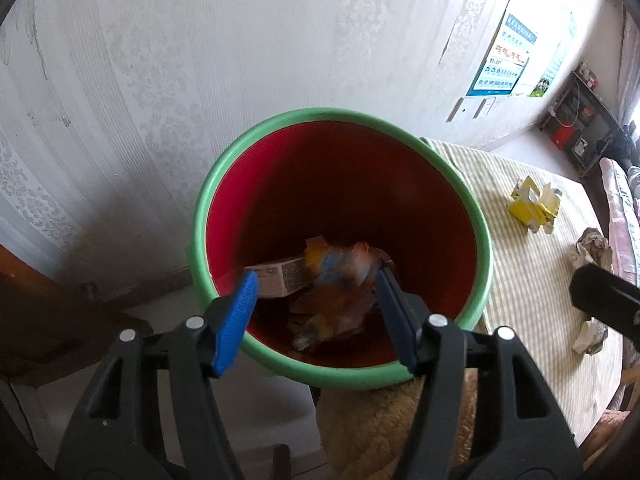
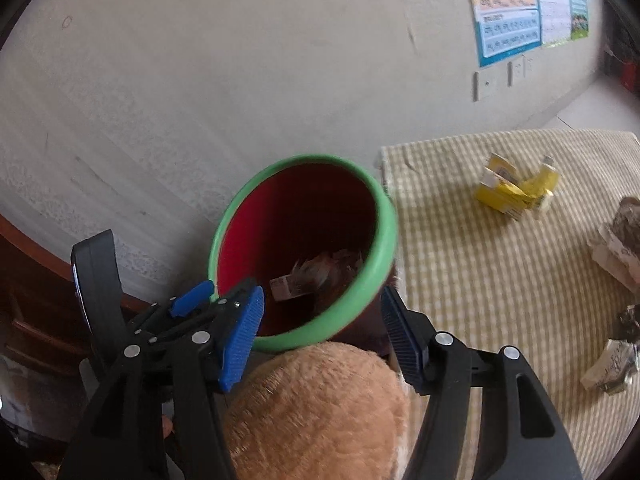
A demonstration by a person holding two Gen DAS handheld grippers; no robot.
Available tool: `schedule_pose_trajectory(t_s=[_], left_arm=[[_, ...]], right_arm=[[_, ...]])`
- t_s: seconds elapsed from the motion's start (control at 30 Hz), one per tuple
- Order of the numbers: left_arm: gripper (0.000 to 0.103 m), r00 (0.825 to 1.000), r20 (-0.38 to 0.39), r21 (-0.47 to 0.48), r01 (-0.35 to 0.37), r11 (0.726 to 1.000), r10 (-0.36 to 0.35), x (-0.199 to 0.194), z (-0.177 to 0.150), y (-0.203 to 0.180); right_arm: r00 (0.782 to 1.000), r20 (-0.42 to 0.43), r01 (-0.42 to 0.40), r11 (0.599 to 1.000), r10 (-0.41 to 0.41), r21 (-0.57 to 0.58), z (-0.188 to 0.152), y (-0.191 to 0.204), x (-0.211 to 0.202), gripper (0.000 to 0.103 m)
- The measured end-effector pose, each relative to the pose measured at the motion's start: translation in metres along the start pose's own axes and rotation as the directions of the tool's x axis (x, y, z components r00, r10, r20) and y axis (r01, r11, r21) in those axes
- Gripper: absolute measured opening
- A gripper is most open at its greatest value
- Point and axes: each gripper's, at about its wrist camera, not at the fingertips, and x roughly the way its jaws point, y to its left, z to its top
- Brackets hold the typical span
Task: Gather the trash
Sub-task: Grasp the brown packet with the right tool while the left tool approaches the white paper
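A red bin with a green rim (image 1: 256,152) (image 2: 384,240) stands beside the bed. Inside lie a small carton (image 1: 276,278) (image 2: 285,287) and a blurred orange-blue wrapper (image 1: 340,276), which looks in mid-air. My left gripper (image 1: 316,312) is open above the bin's mouth, holding nothing; it also shows in the right wrist view (image 2: 192,298). My right gripper (image 2: 320,336) is open and empty, just short of the bin. On the checked bed cover (image 2: 480,280) lie a torn yellow box (image 1: 534,202) (image 2: 516,190) and crumpled papers (image 1: 592,246) (image 2: 618,240).
A furry tan cushion (image 2: 320,408) lies under my right gripper, against the bin. A brown wooden piece of furniture (image 1: 36,308) stands left. The papered wall (image 1: 180,80) is right behind the bin. More crumpled paper (image 2: 608,366) lies at the bed's right.
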Motion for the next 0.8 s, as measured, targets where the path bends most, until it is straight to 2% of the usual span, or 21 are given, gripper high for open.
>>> schedule_pose_trajectory(t_s=[0.17,0.3,0.37,0.5,0.6,0.63,0.77,0.8], left_arm=[[0.058,1.0,0.008,0.019,-0.002,1.0,0.002,-0.007,-0.001,-0.006],[0.058,1.0,0.016,0.04,-0.007,0.999,0.007,-0.011,0.0,-0.014],[0.058,1.0,0.019,0.051,-0.01,0.999,0.009,-0.014,-0.001,-0.019],[0.058,0.999,0.03,0.095,-0.017,0.995,0.014,-0.021,-0.001,-0.036],[0.058,0.999,0.036,0.138,-0.019,0.99,0.014,-0.025,-0.002,-0.054],[0.058,0.999,0.037,0.15,-0.02,0.988,0.015,-0.027,-0.003,-0.059],[0.058,0.999,0.039,0.228,-0.015,0.974,0.007,-0.035,-0.01,-0.092],[0.058,0.999,0.039,0.244,-0.012,0.97,0.003,-0.038,-0.012,-0.098]], right_arm=[[0.997,0.014,0.07,0.997,-0.07,0.044,-0.014,-0.035,-0.021,0.06],[0.982,0.032,0.178,0.973,-0.185,0.147,-0.032,-0.091,-0.045,0.06],[0.964,0.029,0.251,0.937,-0.265,0.244,-0.043,-0.131,-0.061,0.06],[0.938,0.023,0.304,0.849,-0.347,0.432,-0.068,-0.198,-0.089,0.06],[0.922,0.008,0.339,0.816,-0.387,0.469,-0.071,-0.227,-0.097,0.061],[0.921,-0.005,0.347,0.815,-0.389,0.464,-0.07,-0.235,-0.096,0.064],[0.924,-0.039,0.364,0.839,-0.382,0.404,-0.062,-0.25,-0.079,0.065],[0.929,-0.048,0.355,0.847,-0.367,0.395,-0.061,-0.254,-0.075,0.058]])
